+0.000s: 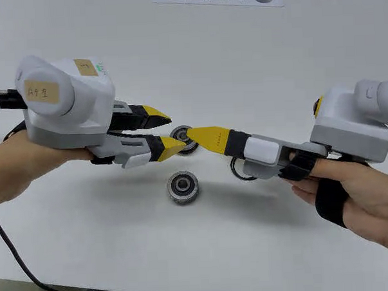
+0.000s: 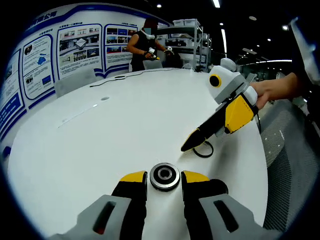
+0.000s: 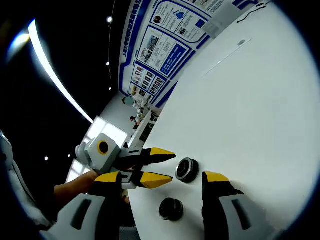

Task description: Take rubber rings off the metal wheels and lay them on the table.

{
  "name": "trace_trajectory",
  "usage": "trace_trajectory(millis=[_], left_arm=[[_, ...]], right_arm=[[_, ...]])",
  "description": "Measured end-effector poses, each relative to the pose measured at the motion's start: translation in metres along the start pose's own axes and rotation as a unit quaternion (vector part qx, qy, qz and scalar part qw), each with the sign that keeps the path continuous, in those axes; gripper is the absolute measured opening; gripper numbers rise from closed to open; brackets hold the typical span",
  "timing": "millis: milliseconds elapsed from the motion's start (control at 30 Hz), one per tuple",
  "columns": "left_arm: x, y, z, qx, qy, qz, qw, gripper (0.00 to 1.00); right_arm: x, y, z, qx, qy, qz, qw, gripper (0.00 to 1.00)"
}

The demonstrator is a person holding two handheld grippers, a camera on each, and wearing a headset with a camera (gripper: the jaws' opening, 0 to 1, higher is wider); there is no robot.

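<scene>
Where the two tools meet: middle of the white worktop [image 1: 255, 72], tips close together over the parts.
Left hand [image 1: 21, 163]: wrapped round the left tool's grip, wrist running off the left edge.
Left tool [image 1: 169, 130]: jaws part open, about one wheel wide. Yellow tips sit either side of the bare wheel. The left gripper view reads as touching on both sides, but the head view shows a gap at the upper tip. Cannot tell if it really grips.
Bare wheel [image 2: 165, 176]: silver outer rim showing, at the left tool's tips, with the right tool's yellow jaw tip just beside it.
Second wheel [image 1: 183, 186]: on the worktop nearer the person, apart from both tools. Dark outer band, so its ring looks on.
Right tool [image 3: 164, 177]: jaws spread wide, nothing held. The bare wheel lies ahead between them, touching neither.
Rubber ring [image 2: 203, 156]: loose and flat on the worktop, under the right tool's jaw, partly hidden in the head view.
Right hand [image 1: 367, 199]: holds the right tool's grip, strap across the palm.
</scene>
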State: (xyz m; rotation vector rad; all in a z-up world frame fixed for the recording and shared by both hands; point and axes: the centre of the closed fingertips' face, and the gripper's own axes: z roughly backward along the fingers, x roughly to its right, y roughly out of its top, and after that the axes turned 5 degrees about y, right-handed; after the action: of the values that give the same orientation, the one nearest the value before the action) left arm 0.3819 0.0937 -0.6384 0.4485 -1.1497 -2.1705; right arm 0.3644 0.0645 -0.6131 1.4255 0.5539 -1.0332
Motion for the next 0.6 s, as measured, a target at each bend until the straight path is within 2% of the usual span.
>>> trace_trajectory(millis=[233,600], left_arm=[[0.001,0.002,-0.005,-0.001,-0.008,0.004,1.0000,0.22],[0.002,0.000,-0.010,-0.007,-0.016,0.006,0.9998,0.20]], right_arm=[[0.000,-0.004,-0.008,-0.009,0.007,-0.006,0.9999,0.66],[0.000,-0.004,-0.015,-0.015,0.018,-0.012,0.9997,0.66]])
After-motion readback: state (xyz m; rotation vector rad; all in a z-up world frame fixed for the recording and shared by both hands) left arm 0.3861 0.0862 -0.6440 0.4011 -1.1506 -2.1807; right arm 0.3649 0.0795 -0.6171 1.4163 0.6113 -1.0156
